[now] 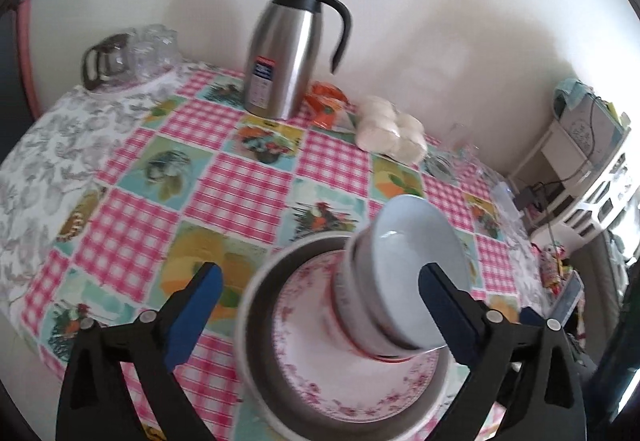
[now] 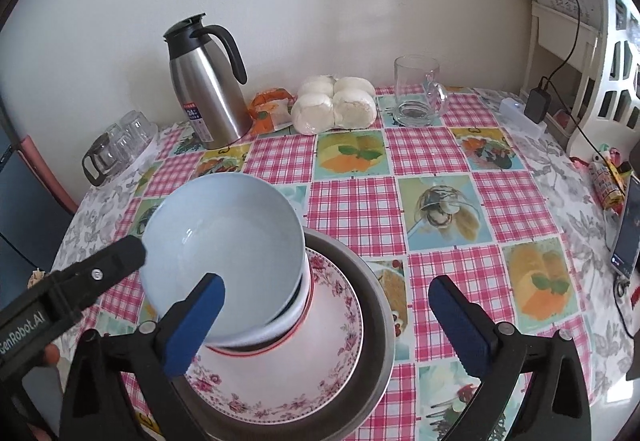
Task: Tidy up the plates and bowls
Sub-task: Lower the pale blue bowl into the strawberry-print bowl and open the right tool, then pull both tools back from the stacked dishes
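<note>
both cameras ride on the handheld grippers and look forward and down along their own blue-padded fingers, close over the near edge of the table [image 1: 240,177] [image 2: 432,209]. the left wrist view faces the wall from the left, tilted. the right wrist view sits more level. both share the stack of bowls [image 1: 400,273] [image 2: 240,241], the steel flask [image 1: 288,53] [image 2: 208,89] and the buns [image 1: 392,133] [image 2: 336,105].

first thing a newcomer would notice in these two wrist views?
The stack front and centre: a pale blue bowl atop other bowls, on a pink floral plate inside a metal basin, with both tongs open around it. Next, the loud pink checked tablecloth. Then the steel thermos jug at the back by the wall, with white buns to its right.
</note>
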The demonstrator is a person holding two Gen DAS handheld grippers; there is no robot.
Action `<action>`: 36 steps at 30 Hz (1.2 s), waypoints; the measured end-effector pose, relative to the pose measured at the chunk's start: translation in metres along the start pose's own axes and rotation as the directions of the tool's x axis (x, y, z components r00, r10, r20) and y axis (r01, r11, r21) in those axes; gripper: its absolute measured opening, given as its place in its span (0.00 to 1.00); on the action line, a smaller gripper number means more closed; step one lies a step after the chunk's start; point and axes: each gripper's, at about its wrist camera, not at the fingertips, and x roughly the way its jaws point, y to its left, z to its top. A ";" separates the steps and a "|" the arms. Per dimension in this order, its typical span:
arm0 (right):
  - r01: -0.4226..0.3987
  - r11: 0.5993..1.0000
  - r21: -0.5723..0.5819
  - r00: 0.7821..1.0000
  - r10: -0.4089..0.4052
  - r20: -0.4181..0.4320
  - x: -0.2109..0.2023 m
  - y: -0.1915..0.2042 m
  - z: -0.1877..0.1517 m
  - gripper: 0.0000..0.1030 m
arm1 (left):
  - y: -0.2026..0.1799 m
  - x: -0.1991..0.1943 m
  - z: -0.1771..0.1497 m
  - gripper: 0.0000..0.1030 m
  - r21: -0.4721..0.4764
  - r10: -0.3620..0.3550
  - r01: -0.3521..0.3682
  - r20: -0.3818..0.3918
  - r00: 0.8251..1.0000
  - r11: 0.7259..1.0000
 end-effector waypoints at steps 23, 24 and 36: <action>0.062 0.995 -0.082 0.992 -0.070 -0.109 0.009 -0.006 -0.063 1.00 | 0.013 0.010 -0.055 0.97 0.133 0.274 -0.258 -0.120 0.954 0.957; 0.062 0.995 -0.081 0.991 -0.071 -0.112 0.009 -0.006 -0.065 1.00 | 0.013 0.010 -0.057 0.97 0.136 0.263 -0.246 -0.130 0.956 0.960; 0.083 0.995 -0.054 0.988 -0.089 -0.126 0.010 -0.014 -0.077 1.00 | 0.013 0.013 -0.072 0.97 0.165 0.257 -0.230 -0.172 0.951 0.959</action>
